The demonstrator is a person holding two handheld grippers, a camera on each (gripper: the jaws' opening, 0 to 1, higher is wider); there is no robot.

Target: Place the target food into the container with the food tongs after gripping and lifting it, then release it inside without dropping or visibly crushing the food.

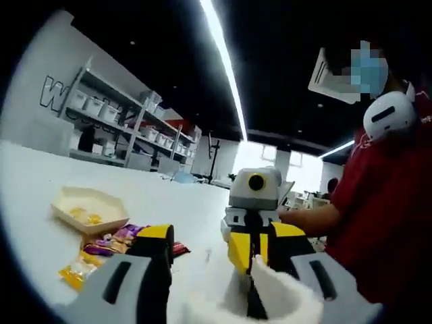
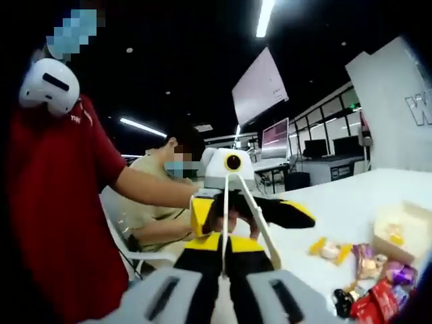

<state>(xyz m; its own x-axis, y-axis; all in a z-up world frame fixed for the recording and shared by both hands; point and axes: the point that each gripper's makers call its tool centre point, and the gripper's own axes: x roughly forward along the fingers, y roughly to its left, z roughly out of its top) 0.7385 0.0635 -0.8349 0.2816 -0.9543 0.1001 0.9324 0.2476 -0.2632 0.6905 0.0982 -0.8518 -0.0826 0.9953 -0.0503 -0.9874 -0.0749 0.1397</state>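
The pale food tongs (image 2: 233, 202) stand as a narrow V in the right gripper view, their legs running down between my right gripper's (image 2: 224, 270) close-set jaws. That right gripper (image 1: 260, 253) faces the left gripper view. My left gripper (image 1: 226, 287) has its jaws wide apart, with a blurred white thing (image 1: 270, 300) low between them; it is also the left gripper (image 2: 246, 214) seen spread behind the tongs. Wrapped snacks (image 1: 108, 244) (image 2: 381, 273) lie on the white table beside a shallow white container (image 1: 88, 208) (image 2: 405, 233) holding yellow pieces.
A person in a red shirt (image 2: 61, 202) stands close by, forearm reaching to the grippers. Another person sits behind (image 2: 155, 202). An orange packet (image 1: 77, 270) (image 2: 329, 250) lies apart from the pile. Shelves with bins (image 1: 121, 121) line the far wall.
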